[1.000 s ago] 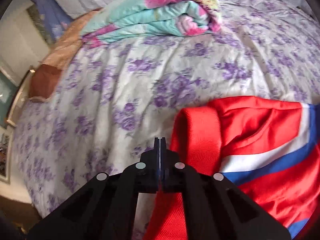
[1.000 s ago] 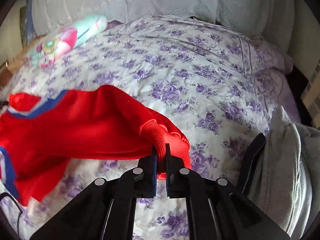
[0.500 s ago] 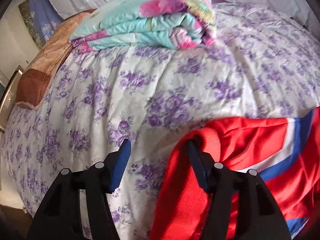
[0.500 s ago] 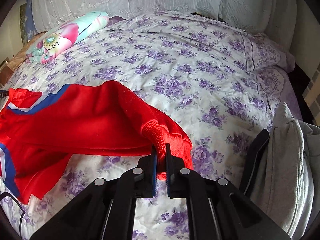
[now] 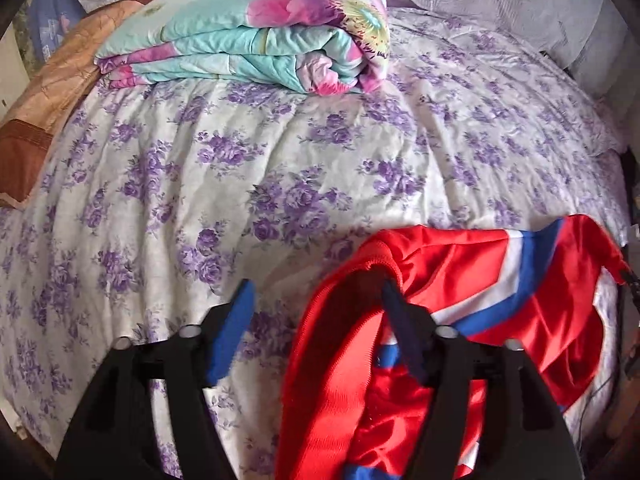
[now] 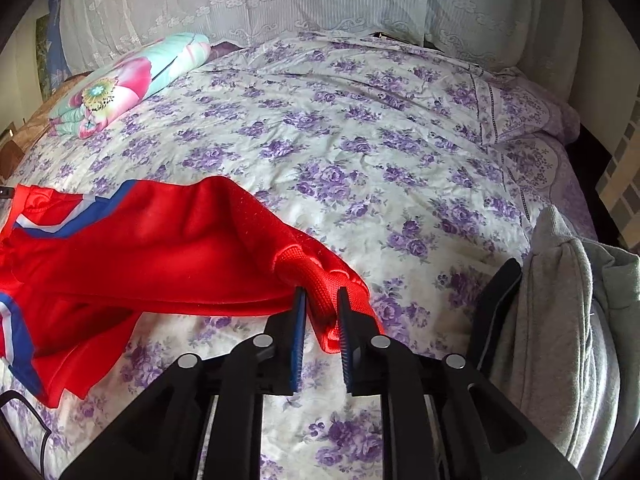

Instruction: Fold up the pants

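Your left gripper (image 5: 318,294) has its jaws spread wide: the left pad stands bare over the bedspread (image 5: 280,152), while the right pad is tucked under the red ribbed waistband of the pants (image 5: 500,280) — the band drapes over that finger rather than being pinched. Your right gripper (image 6: 321,310) has its jaws narrowed with a small gap between the blue pads; a ribbed red hem of the pants (image 6: 168,252) sits in that gap and hangs down below the pads — whether the pads press it, you cannot tell.

The pants are red with blue and white stripes, and they lie bunched across the near part of the bed, stretching between your two grippers. The purple-flowered bedspread (image 6: 360,140) runs beyond them. At the far side a folded turquoise and pink quilt (image 5: 256,36) rests on it, well apart from the pants. A grey garment (image 6: 560,320) is heaped just beside your right gripper.
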The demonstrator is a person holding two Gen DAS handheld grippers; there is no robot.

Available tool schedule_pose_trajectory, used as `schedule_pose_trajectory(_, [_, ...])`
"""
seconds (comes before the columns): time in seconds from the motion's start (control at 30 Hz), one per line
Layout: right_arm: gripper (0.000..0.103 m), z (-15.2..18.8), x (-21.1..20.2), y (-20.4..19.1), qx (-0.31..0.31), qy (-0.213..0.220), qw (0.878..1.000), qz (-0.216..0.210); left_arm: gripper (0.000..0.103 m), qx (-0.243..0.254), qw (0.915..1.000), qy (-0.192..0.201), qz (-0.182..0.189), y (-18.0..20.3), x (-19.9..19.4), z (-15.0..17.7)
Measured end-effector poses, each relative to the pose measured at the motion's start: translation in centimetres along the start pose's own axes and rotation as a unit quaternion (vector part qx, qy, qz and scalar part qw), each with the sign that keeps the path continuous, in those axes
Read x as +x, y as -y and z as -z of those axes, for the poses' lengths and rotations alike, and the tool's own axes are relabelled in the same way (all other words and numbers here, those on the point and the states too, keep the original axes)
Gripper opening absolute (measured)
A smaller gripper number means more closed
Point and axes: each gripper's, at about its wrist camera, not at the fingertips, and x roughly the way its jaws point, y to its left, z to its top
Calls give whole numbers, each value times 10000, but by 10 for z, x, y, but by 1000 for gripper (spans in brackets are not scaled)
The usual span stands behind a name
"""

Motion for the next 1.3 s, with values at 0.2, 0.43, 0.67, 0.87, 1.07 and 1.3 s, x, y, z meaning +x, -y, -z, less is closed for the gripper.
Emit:
schedule_pose_trajectory(0.2, [16, 2, -1, -4, -94, -31, 9999, 27, 76, 97, 9997, -152, 159, 9, 14, -2])
schedule_pose_trajectory(0.43, [16, 6, -5, -5, -268, -49, 9994, 231, 45, 422, 9965, -275, -662, 39, 51, -5])
schedule_pose_trajectory(0.67, [77, 24, -31, -13, -1141, 533, 9906, 528, 27, 520, 9972, 123, -514, 44, 19, 4])
schedule_pose_trajectory(0.87, [76, 32, -8, -51, -1998, 185, 9795, 190, 21, 407, 9979, 49, -497, 41, 15, 1])
schedule_pose_trajectory(1.07, [6, 39, 42, -53, -1981, -804, 9749, 624, 21, 547, 9965, 39, -637, 44, 18, 7])
schedule_pose_trajectory(1.3, [6, 20, -7, -27, -896, -166, 9953, -331, 60, 606, 9963, 167, -582, 36, 17, 12])
